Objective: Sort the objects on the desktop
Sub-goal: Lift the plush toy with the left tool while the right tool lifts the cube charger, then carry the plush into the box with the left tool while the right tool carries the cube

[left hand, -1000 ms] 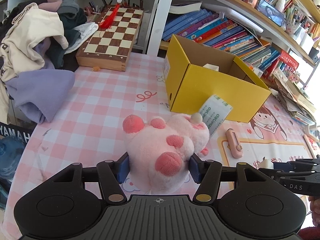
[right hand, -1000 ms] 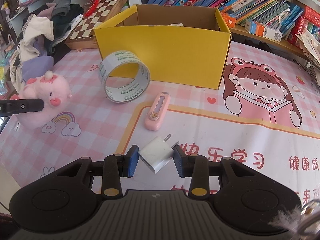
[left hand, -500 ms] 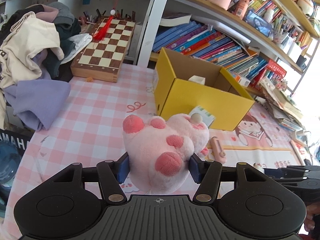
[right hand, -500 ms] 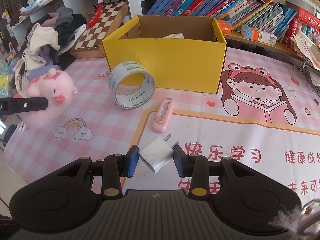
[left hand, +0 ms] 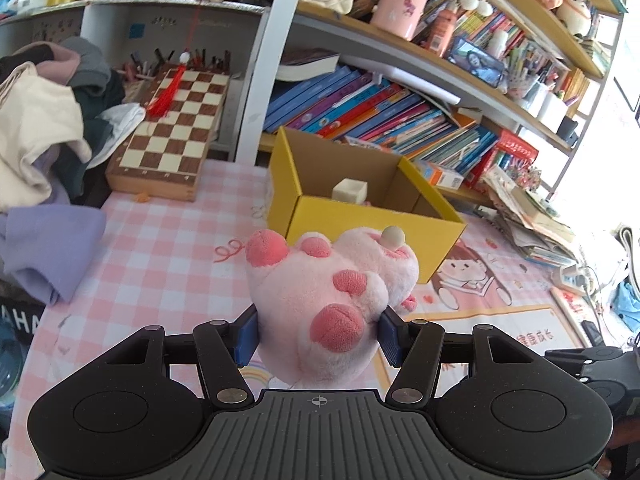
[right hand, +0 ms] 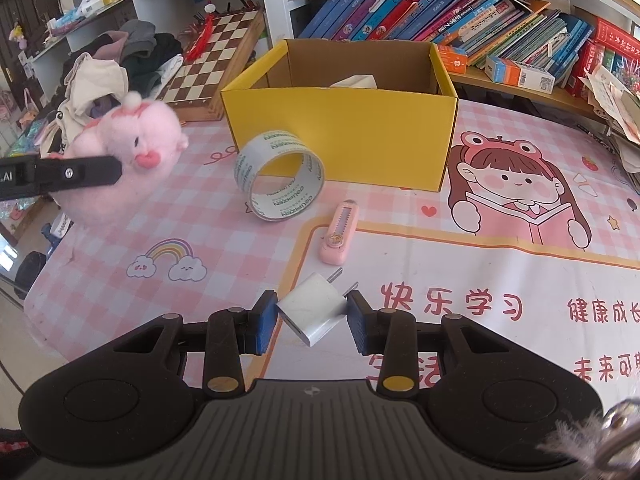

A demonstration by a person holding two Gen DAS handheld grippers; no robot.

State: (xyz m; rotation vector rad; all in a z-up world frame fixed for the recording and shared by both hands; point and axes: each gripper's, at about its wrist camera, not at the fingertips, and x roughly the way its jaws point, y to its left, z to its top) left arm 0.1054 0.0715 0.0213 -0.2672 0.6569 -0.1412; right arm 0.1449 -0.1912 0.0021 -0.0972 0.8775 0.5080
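My left gripper [left hand: 318, 334] is shut on a pink plush pig [left hand: 328, 296] and holds it in the air, short of the open yellow box [left hand: 360, 216]. The pig also shows in the right wrist view [right hand: 128, 156], high at the left. My right gripper [right hand: 313, 318] is shut on a white plug adapter [right hand: 314, 308], held above the table. A roll of clear tape [right hand: 280, 176] stands on edge in front of the yellow box [right hand: 340, 132]. A pink utility knife [right hand: 339, 232] lies on the mat.
A white block [left hand: 350, 190] sits inside the box. A chessboard [left hand: 172, 132] and a pile of clothes [left hand: 44, 136] are at the far left. Bookshelves [left hand: 400, 116] run behind the box. Papers [left hand: 528, 212] are stacked at the right.
My left gripper has lifted the plush pig higher and moved it toward the box. My right gripper has risen a little with the adapter.
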